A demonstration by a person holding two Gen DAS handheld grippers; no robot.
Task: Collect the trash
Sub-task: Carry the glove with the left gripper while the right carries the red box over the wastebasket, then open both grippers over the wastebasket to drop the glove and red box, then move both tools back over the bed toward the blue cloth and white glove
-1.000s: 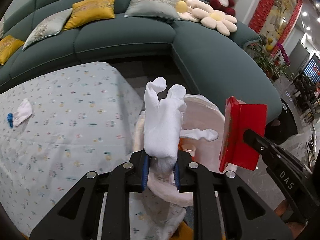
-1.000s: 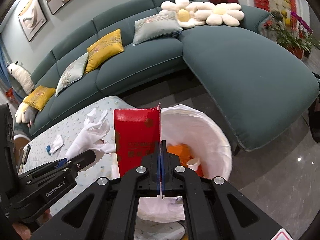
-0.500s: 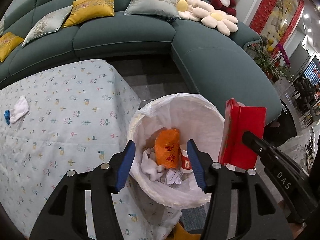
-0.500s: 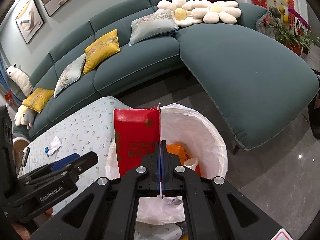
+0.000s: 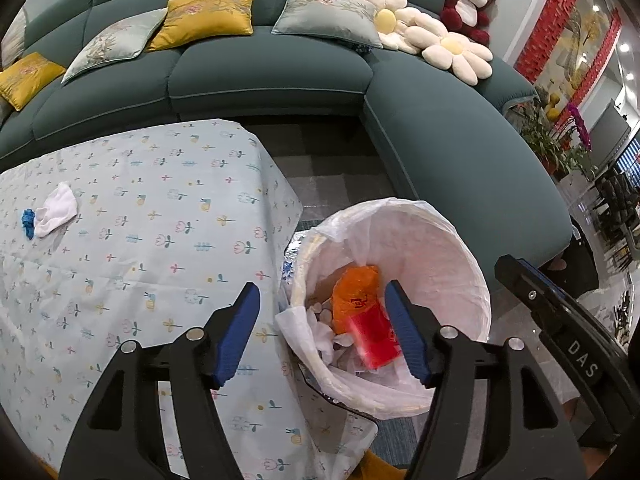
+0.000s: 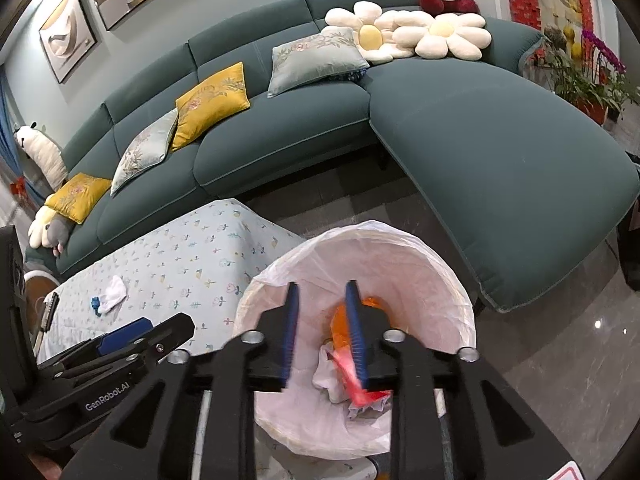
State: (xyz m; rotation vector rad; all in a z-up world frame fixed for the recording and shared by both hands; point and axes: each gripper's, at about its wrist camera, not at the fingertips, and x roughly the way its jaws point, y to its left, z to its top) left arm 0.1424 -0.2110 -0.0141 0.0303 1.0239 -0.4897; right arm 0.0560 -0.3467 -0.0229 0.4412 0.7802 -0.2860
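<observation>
Off to your left on the table (image 5: 168,216) lies the white wad (image 5: 56,210), nearer your left gripper (image 5: 320,332), whose jaws have just been opening, empty.

red packet (image 5: 374,338) blurred, tilted, inside bin (image 5: 460,252) w/ white liner, on orange bag (image 5: 354,296) & white crumpled bits. small white wad w/ blue scrap (image 5: 54,212) lies on table cloth, well apart.

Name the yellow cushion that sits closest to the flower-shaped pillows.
The yellow cushion leaning on the sofa back between two grey-green ones. The other yellow cushion lies far off at the sofa's left end.
</observation>
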